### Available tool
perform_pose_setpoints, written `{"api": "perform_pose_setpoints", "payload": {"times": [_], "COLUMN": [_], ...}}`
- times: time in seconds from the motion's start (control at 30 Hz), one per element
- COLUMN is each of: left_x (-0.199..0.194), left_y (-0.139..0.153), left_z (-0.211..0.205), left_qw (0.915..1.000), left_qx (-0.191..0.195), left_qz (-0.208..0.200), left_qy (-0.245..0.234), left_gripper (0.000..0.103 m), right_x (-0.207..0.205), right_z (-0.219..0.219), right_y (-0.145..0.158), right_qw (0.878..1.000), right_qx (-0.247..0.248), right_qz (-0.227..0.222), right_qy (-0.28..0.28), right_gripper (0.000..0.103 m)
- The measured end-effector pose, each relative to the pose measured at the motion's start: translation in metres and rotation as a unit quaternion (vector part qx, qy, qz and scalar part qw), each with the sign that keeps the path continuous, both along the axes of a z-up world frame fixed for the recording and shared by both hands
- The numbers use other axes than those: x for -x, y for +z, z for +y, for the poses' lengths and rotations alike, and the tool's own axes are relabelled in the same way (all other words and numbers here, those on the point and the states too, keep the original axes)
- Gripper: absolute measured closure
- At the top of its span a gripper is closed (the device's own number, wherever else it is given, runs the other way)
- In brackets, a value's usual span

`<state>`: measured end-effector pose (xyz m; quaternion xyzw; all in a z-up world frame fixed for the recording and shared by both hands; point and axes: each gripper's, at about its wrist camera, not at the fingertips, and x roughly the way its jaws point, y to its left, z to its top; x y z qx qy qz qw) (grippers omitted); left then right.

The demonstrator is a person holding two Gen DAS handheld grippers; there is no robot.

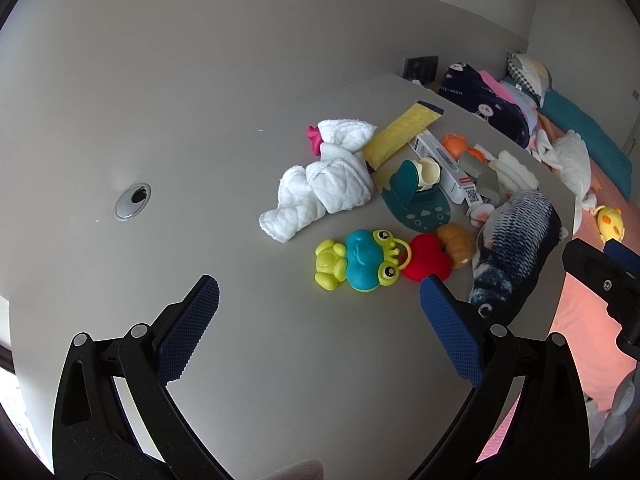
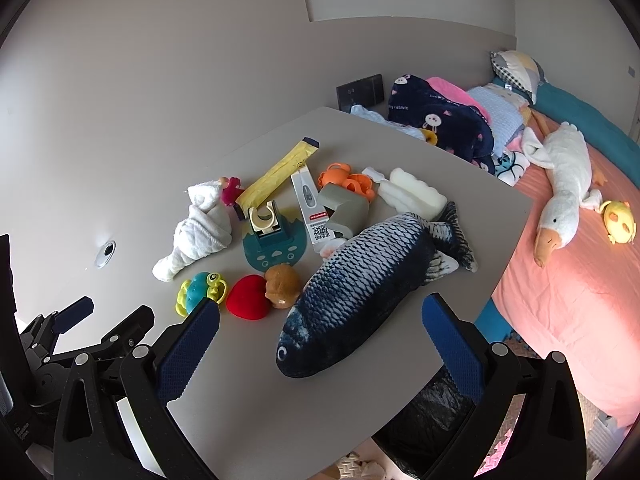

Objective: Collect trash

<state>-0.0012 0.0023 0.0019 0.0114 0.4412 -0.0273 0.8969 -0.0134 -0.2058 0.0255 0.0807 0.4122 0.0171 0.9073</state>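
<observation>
Clutter on your grey table (image 2: 280, 380), yellow wrapper (image 2: 276, 174) and white carton (image 2: 310, 210) mid-pile beyond the plush fish (image 2: 360, 280), black bag (image 2: 424, 420) under the table edge with contents hidden, your left gripper (image 1: 320, 300) and right gripper (image 2: 320, 320) both spread wide, holding nothing.

Near and left, the table (image 1: 180, 128) lies bare and passable. Far right, clutter crowds it: fish (image 2: 360, 276), cloth (image 1: 320, 188), frog (image 1: 356, 260), heart (image 2: 246, 300) touching.
</observation>
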Motion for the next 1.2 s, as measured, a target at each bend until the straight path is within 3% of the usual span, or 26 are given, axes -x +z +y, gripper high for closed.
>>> {"api": "perform_pose_setpoints", "payload": {"times": [1.2], "left_x": [0.0032], "left_y": [0.0033], "left_z": [-0.0012], "left_qw": [0.9998], "left_qx": [-0.004], "left_qz": [-0.015], "left_qy": [-0.011], "left_gripper": [0.006], "right_x": [0.0009], "right_z": [-0.0026], "right_y": [0.0015], "right_qw": [1.0], "right_qx": [-0.005], "right_qz": [-0.007], "right_qy": [0.004], "right_gripper": [0.002]}}
